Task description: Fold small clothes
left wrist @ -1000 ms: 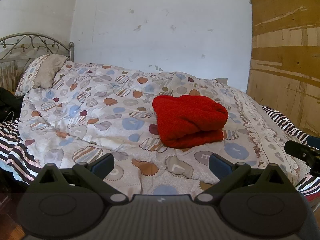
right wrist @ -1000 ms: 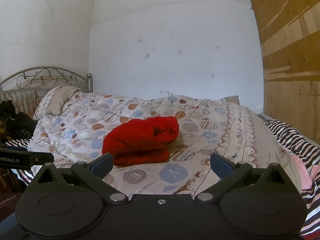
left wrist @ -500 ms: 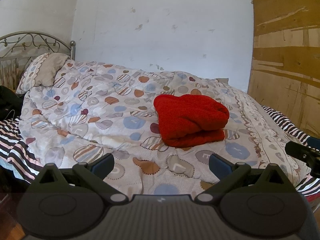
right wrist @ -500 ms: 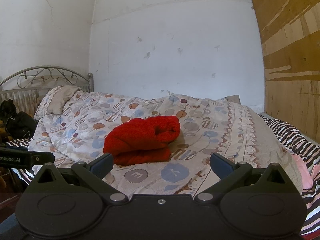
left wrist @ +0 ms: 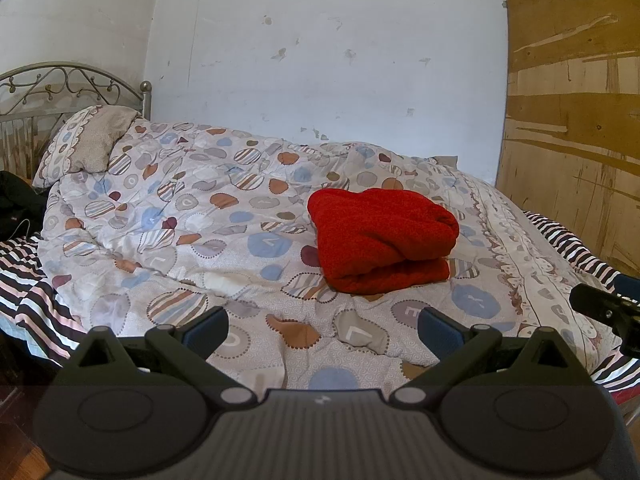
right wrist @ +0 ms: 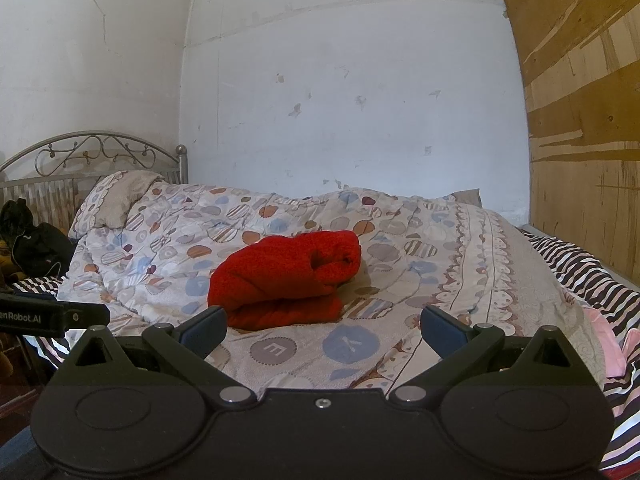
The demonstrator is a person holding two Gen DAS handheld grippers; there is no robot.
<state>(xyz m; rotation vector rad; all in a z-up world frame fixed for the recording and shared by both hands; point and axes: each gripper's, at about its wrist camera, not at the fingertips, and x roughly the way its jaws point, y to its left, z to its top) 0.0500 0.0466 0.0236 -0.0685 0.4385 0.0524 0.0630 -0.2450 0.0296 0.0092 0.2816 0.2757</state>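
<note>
A red fleecy garment (left wrist: 380, 236) lies folded in a thick bundle on the patterned quilt (left wrist: 208, 232) of a bed. In the right wrist view the same red garment (right wrist: 284, 276) sits just beyond the left finger. My left gripper (left wrist: 322, 328) stands open over the quilt's near edge, short of the bundle, with nothing between its fingers. My right gripper (right wrist: 324, 326) is open too and empty, held back from the garment. Each gripper's tip shows at the edge of the other's view.
A pillow (left wrist: 88, 140) and a metal headboard (left wrist: 60, 84) are at the far left. Dark clothing (right wrist: 36, 244) lies beside the bed on the left. A plywood board (left wrist: 572, 128) leans at the right. Striped sheet (right wrist: 580, 268) and pink cloth (right wrist: 600, 340) show at the right.
Both views drift very slightly; the red bundle lies still and both grippers stay open.
</note>
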